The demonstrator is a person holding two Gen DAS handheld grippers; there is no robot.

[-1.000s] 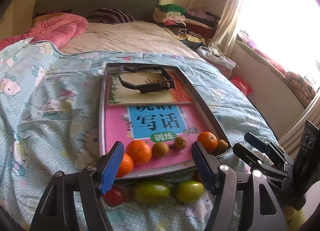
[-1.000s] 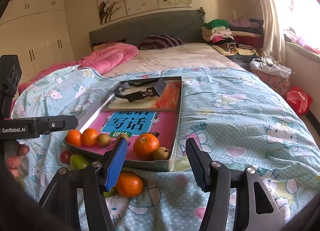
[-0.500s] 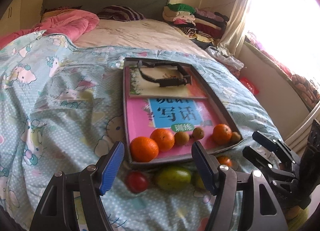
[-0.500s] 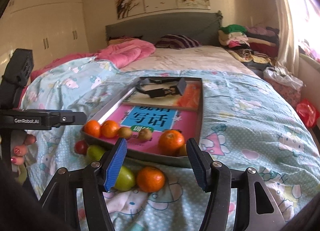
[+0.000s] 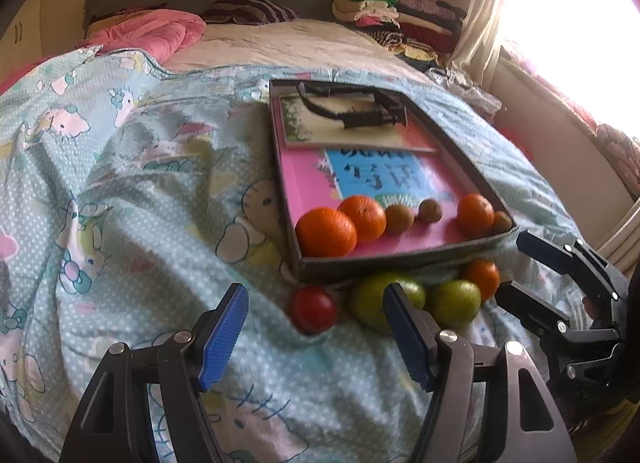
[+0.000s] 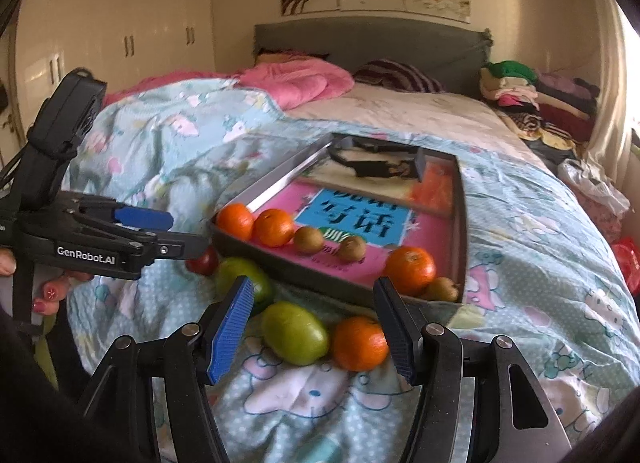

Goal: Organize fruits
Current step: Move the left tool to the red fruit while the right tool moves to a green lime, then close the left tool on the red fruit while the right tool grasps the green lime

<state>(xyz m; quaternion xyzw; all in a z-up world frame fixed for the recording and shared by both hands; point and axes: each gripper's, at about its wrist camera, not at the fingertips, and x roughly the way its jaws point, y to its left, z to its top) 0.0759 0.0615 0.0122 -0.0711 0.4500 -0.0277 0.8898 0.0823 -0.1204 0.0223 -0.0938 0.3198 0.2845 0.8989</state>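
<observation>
A grey tray (image 5: 400, 259) (image 6: 280, 263) lies on the bed and holds three oranges (image 5: 326, 231) (image 6: 410, 270) and three small brown kiwis (image 5: 399, 218) (image 6: 309, 239) along its near edge. On the blanket in front of it lie a red fruit (image 5: 313, 309) (image 6: 204, 261), two green fruits (image 5: 372, 301) (image 6: 294, 333) and an orange (image 5: 482, 277) (image 6: 358, 343). My left gripper (image 5: 316, 337) is open and empty just short of the red fruit. My right gripper (image 6: 314, 327) is open and empty, its jaws either side of a green fruit and the loose orange.
The tray also holds a pink book (image 5: 384, 179) (image 6: 360, 219) and a black frame (image 5: 352, 111). The blue patterned blanket (image 5: 140, 203) is rumpled at the left. A pink quilt (image 6: 296, 79), a striped pillow and stacked clothes (image 6: 532, 99) lie at the far end.
Both grippers have swung left and come lower toward the loose fruits in front of the tray. The fruits have not moved. Both stay open.
</observation>
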